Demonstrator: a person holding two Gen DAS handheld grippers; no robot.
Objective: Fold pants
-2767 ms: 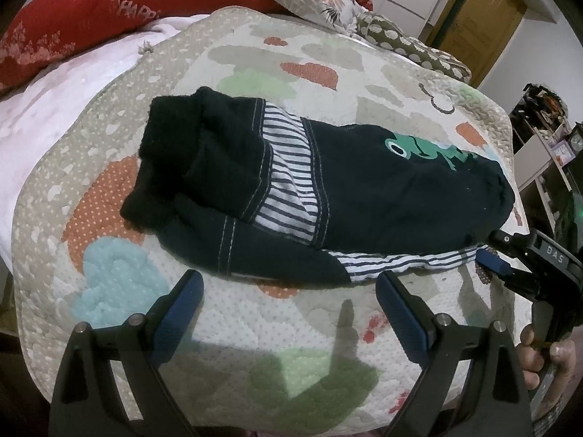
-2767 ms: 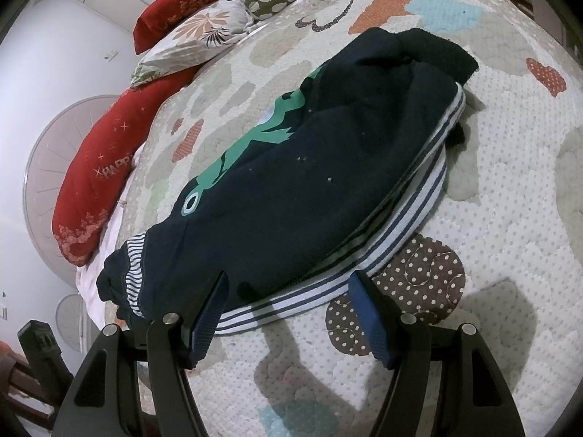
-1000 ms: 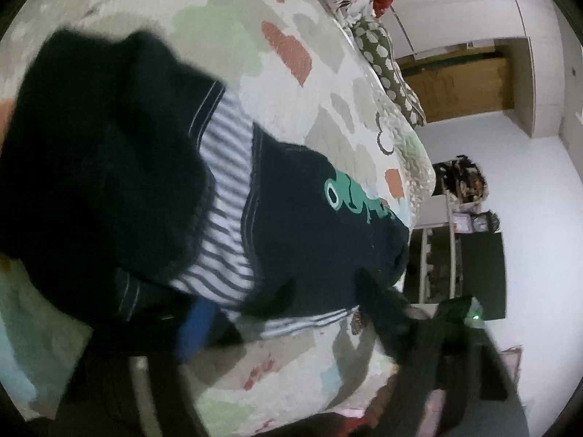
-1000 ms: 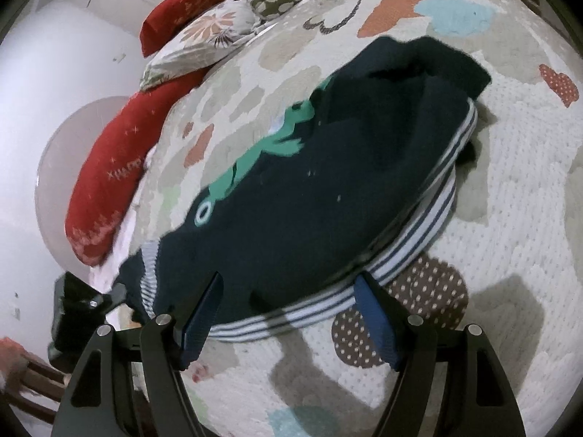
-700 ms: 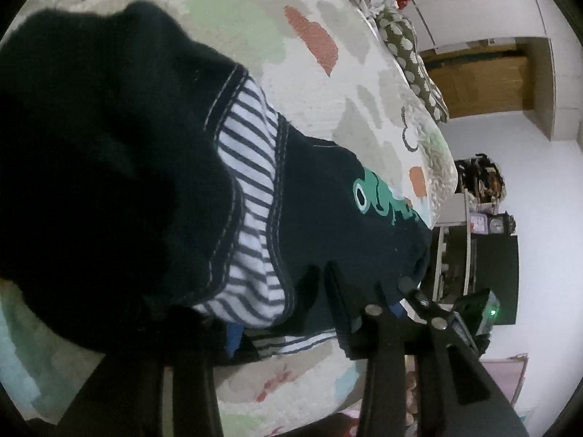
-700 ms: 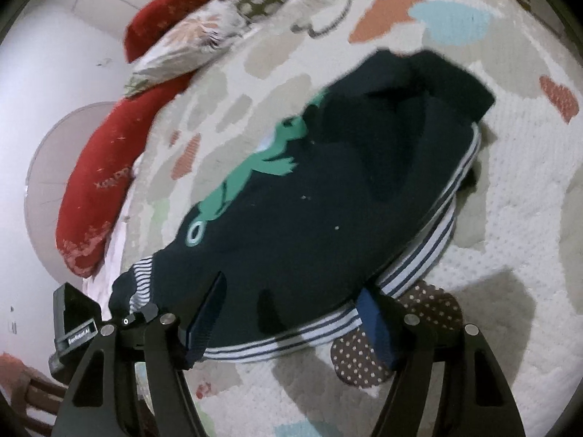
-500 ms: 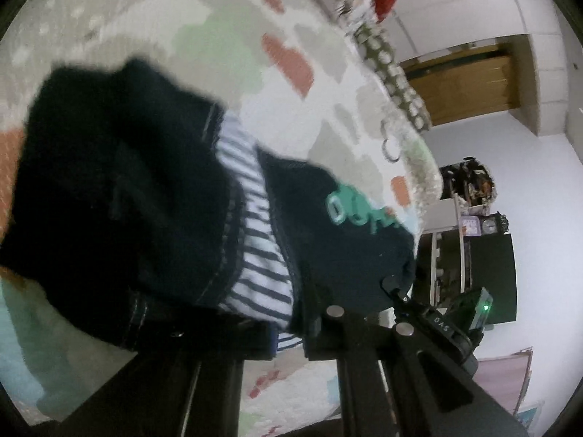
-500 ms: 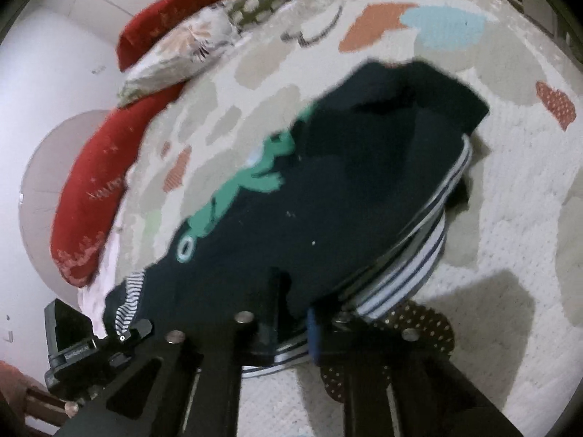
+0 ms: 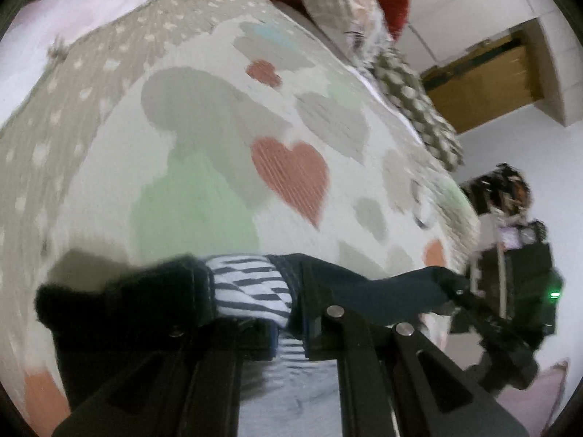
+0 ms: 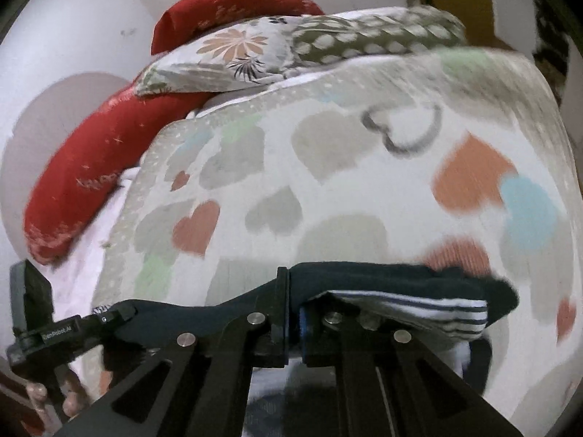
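Note:
The pants are dark navy with white-and-navy striped lining, folded into a bundle. My left gripper is shut on their near edge at the striped part and holds them above the quilt. My right gripper is shut on the other end of the pants, also lifted. Each gripper shows in the other's view: the right one at the right, the left one at the lower left. The frog print is hidden.
A quilt with heart patches covers the bed. A red bolster and patterned pillows lie at the head. A wooden door and a cluttered shelf stand at the right.
Both grippers have closed on the near edge of the pants and raised it off the quilt. The views tilted up toward the pillows.

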